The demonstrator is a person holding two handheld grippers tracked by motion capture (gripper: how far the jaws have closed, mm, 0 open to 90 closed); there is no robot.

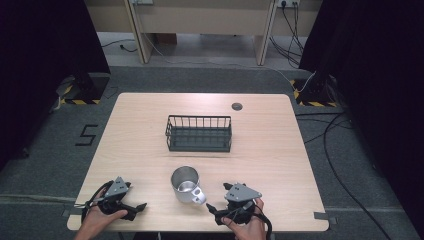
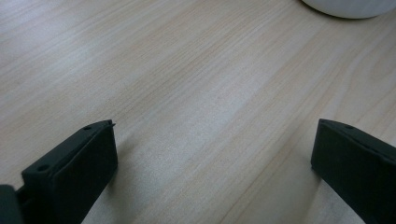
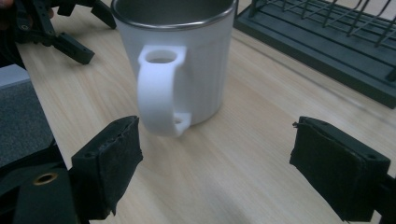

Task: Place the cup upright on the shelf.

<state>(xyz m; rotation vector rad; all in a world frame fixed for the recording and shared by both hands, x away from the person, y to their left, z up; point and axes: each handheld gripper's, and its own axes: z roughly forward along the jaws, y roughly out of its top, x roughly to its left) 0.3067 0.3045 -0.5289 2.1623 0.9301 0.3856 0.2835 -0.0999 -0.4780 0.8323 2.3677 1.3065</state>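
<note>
Right gripper view showed the right tongs (image 3: pixel 217 168) spread wide, jaws standing either side of bare surface (image 3: pixel 243 140), with the mug's handle (image 3: pixel 159 93) just ahead of the left-hand jaw and not yet between the two. Mug (image 1: pixel 186 184) stood upright near the front edge of the surface, between the two hands, white outside with a metal liner, handle turned toward the right tongs (image 1: pixel 216 211). Rack (image 1: pixel 199 133) sat well apart, farther back at the middle. Left tongs (image 1: pixel 135 209) were also spread, holding nothing, resting low near the front left; in the left gripper view a white rim of the mug (image 2: pixel 348 7) appeared at the top edge. Judged risks: the handle was off-centre toward one jaw, so closing from this pose could have clipped its side and spun or pushed the mug rather than gripped it. A thin, smooth handle pinched by flat pads might have let the mug swing or tip once lifted, since its weight sat to one side of the grip. A push forward could have slid it across the smooth wood. If the rack was the goal, the mug's base could have caught on its wire wall on the way in.
</note>
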